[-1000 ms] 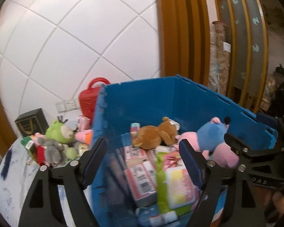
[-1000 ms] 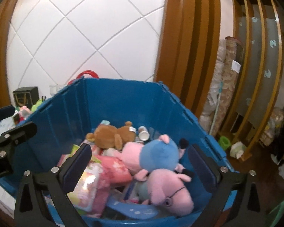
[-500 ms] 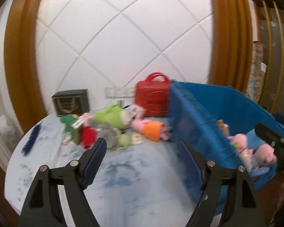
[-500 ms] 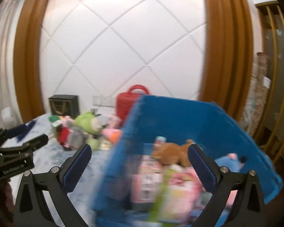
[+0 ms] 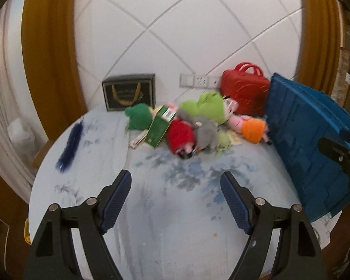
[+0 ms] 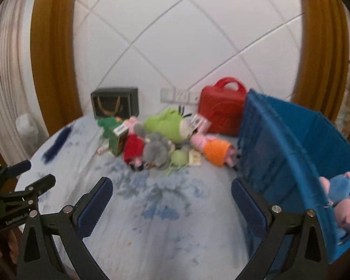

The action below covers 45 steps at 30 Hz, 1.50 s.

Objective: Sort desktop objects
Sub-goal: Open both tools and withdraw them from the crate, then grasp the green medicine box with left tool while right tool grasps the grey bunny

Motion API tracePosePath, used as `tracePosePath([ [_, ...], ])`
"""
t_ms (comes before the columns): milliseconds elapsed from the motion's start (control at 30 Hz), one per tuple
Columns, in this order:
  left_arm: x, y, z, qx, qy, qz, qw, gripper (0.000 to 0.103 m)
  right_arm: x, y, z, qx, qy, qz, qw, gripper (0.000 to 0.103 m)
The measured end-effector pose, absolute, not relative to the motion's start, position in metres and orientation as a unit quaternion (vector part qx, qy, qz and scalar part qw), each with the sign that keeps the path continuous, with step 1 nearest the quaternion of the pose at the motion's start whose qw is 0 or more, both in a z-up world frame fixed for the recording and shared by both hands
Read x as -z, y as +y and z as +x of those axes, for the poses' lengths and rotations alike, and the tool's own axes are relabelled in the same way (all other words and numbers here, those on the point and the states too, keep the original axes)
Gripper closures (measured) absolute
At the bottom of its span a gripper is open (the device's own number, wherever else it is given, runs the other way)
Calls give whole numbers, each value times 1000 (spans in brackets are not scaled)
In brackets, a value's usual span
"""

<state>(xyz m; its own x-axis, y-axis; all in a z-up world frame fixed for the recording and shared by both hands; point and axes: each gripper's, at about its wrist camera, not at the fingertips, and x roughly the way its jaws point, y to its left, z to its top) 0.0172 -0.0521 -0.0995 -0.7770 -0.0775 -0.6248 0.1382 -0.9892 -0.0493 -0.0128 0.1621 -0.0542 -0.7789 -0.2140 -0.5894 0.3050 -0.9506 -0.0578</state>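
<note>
My left gripper (image 5: pixel 175 193) and right gripper (image 6: pixel 171 198) are both spread wide, grasping nothing, above the table (image 5: pixel 151 221). The toy pile (image 5: pixel 198 126) lies ahead, beside the blue crate (image 6: pixel 280 151).

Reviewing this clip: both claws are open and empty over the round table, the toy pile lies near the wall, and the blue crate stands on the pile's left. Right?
Not quite. The blue crate stands on the pile's right, not its left; both wrist views show it. The rest holds: the left claw and right claw are open and empty over the round table, and the toy pile lies near the wall.
</note>
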Motion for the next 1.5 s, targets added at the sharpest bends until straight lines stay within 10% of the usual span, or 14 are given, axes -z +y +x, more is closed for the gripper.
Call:
tracePosePath([
  [1500, 245, -125, -328, 899, -9, 437, 38, 26, 242, 39, -352, 854, 50, 495, 150, 0],
])
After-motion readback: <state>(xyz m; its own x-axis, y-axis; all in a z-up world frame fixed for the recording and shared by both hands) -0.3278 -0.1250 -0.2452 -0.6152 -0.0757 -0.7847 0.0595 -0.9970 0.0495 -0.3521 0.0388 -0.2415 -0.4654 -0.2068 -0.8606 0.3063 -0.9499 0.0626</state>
